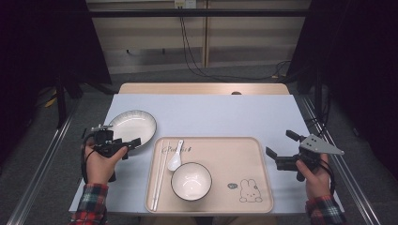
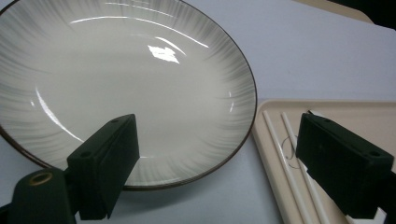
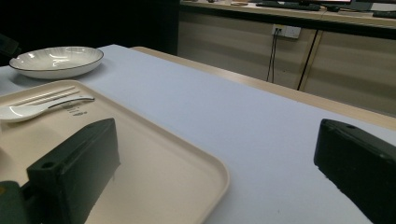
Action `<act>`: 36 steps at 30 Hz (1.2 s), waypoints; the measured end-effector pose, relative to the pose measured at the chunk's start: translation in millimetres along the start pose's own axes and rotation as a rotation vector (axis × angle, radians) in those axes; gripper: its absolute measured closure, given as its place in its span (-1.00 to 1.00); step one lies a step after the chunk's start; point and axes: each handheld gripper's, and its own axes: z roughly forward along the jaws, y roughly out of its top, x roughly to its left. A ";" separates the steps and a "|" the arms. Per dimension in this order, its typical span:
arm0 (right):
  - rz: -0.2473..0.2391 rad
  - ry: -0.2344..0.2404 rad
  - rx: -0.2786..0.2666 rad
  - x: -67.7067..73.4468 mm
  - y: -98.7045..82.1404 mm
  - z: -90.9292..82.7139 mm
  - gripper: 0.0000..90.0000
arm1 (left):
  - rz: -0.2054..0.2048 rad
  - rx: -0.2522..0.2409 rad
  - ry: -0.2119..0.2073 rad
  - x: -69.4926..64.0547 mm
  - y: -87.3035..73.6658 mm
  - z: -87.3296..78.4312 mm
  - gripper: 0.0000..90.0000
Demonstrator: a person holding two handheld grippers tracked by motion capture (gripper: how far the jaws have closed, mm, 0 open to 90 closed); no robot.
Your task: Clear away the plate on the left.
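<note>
The plate [image 1: 132, 127] sat untouched at ten o'clock of the tray [image 1: 263, 187], the wide-open left gripper [image 1: 123, 146] just reaching its rim, the right gripper [image 1: 280, 149] open and idle.

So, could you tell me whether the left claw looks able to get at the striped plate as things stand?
Probably yes: the left claw is open at the plate's near rim, with nothing between them; the tray lies beside.

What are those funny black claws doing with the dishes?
A person holds a gripper in each hand. The left gripper is open at the near rim of the white plate, not gripping it yet. The right gripper waits open, right of the tray. A bowl, spoon and chopsticks lie on the tray.
</note>
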 end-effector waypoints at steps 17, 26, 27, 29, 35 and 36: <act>-0.003 0.005 -0.003 0.4 -0.1 0.3 -1.00 | -0.043 -0.016 0.079 26.2 4.1 3.3 -0.70; -0.003 0.001 -0.006 0.3 -0.1 0.1 -1.00 | -0.054 -0.024 0.099 31.0 8.0 2.4 -0.69; -0.002 0.000 -0.004 0.4 0.0 -0.1 -1.00 | -0.061 -0.023 0.095 31.2 8.1 1.6 -0.69; -0.004 0.005 -0.006 0.3 0.0 0.2 -1.00 | -0.058 -0.026 0.108 33.1 8.1 -0.5 -0.69; -0.003 0.011 -0.006 0.5 0.2 0.1 -1.00 | -0.084 -0.016 0.139 41.6 4.6 0.5 -0.66; -0.002 0.007 -0.006 0.6 0.2 0.0 -1.00 | -0.089 -0.016 0.145 42.4 3.5 2.0 -0.66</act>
